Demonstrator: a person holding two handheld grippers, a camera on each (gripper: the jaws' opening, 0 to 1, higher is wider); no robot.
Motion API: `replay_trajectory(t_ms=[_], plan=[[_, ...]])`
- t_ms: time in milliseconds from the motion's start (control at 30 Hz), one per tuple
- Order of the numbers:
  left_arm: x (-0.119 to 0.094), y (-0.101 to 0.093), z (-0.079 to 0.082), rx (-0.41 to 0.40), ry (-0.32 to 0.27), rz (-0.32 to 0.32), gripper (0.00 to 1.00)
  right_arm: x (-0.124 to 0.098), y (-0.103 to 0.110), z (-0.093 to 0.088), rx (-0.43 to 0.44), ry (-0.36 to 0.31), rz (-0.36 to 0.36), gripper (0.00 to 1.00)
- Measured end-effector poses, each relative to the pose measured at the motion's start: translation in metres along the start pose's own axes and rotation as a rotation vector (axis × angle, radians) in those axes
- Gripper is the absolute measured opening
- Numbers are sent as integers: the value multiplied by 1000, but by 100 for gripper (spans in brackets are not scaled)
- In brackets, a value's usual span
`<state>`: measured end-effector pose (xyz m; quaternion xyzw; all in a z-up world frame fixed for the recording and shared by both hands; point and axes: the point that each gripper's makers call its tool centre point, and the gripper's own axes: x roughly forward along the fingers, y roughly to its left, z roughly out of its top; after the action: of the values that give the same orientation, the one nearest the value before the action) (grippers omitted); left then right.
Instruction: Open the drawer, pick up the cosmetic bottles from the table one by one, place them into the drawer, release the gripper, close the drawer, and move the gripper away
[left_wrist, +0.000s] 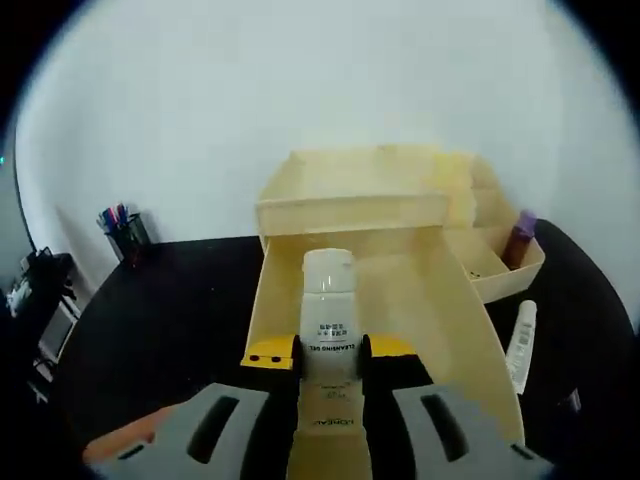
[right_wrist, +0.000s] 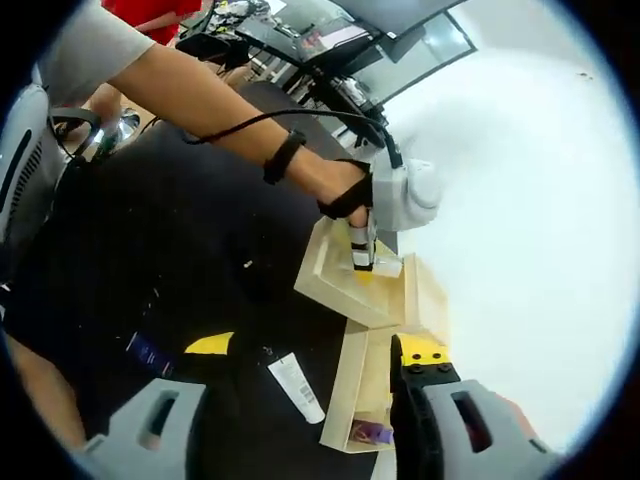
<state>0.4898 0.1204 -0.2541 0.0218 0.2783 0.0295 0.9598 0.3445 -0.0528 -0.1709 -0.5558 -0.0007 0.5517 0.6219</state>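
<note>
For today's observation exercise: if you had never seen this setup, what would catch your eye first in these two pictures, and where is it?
First, the white cleanser bottle clamped in the left tongs, held over the open wooden drawer of the pale organizer. Next, in the right gripper view, the person's arm reaching across the black table to that drawer. Last, a white tube lying on the table beside the drawer.

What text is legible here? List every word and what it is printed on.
"CLEANSING GEL" on the white bottle held in the left gripper.
Other print on that bottle: too blurred to read.
White tube on the table: print too small.
Purple-capped bottle: nothing readable.
</note>
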Motion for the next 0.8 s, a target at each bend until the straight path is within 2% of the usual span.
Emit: replay_trajectory(t_ms=[367, 567, 800], plan=[[8, 5, 1, 14, 21, 43, 19, 0, 0, -1, 2, -3, 4, 56], [9, 6, 3, 17, 11, 47, 19, 1, 1, -2, 1, 0, 8, 56], [12, 4, 3, 59, 4, 53, 19, 2, 2, -3, -1, 3, 14, 56]])
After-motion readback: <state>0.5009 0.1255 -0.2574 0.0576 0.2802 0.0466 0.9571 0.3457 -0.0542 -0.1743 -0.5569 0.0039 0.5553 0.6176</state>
